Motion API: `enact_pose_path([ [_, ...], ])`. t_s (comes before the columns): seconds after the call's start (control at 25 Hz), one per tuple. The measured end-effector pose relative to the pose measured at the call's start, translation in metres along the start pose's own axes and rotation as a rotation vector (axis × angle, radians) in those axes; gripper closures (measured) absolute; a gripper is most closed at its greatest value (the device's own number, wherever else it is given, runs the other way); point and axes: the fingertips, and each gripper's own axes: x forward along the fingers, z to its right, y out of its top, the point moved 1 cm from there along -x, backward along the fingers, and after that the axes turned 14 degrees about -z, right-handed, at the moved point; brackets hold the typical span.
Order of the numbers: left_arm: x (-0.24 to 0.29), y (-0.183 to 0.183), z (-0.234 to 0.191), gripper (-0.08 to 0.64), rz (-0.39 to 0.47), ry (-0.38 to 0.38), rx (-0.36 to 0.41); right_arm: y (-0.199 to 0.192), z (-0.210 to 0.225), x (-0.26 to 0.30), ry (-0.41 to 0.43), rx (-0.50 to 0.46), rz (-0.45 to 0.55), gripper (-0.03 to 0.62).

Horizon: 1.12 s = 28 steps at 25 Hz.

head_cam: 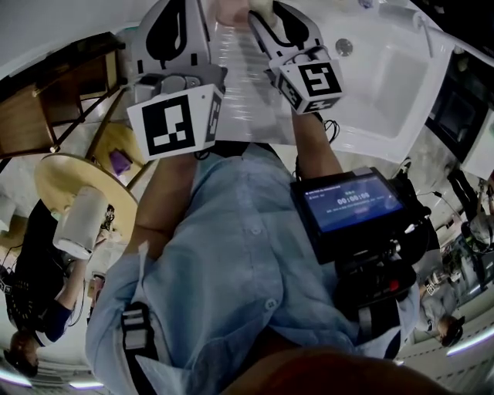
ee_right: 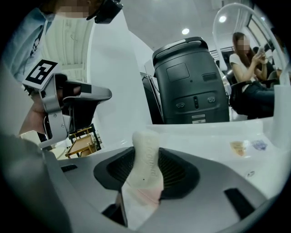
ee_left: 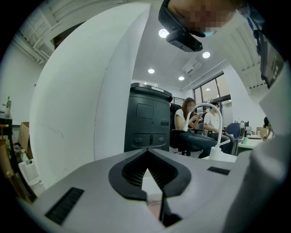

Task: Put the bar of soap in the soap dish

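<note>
A white bar of soap [ee_right: 146, 159] stands on end between the dark pads of my right gripper [ee_right: 146, 157], which is shut on it. In the head view this gripper [head_cam: 266, 19] is raised at the top centre, the soap [head_cam: 261, 6] showing at its tip, over a ribbed white surface [head_cam: 247, 85] beside the sink [head_cam: 386, 85]. My left gripper [head_cam: 181, 31] is held just left of it; its jaws meet at the tips with nothing between them [ee_left: 146, 157]. From the right gripper view the left gripper [ee_right: 79, 96] shows at the left. I cannot make out a soap dish.
An arched white faucet [ee_left: 213, 119] stands on the white counter [ee_right: 218, 136], which has small scraps [ee_right: 238, 148] on it. Behind stands a black machine [ee_right: 193, 84], with seated people [ee_left: 191, 127] beyond. A round wooden table [head_cam: 62, 181] is at the left.
</note>
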Motion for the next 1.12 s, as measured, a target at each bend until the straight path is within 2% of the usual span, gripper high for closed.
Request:
enact_pose_path([
  [0.16,0.001,0.003,0.000,0.552,0.003,-0.005,0.007,-0.001,-0.001,0.003,-0.005,-0.005,-0.018,0.414],
  [0.52,-0.001,0.007,-0.002,0.552,0.008,-0.004,0.019,-0.009,-0.006,0.011,-0.010,-0.084,-0.077,0.413],
  [0.84,-0.001,0.003,0.000,0.552,0.007,-0.007,0.005,-0.020,-0.004,0.014,-0.018,-0.186,-0.162,0.413],
  [1.12,-0.003,0.002,-0.002,0.552,0.008,0.005,0.000,-0.027,-0.009,0.016,0.028,-0.287,-0.213,0.410],
])
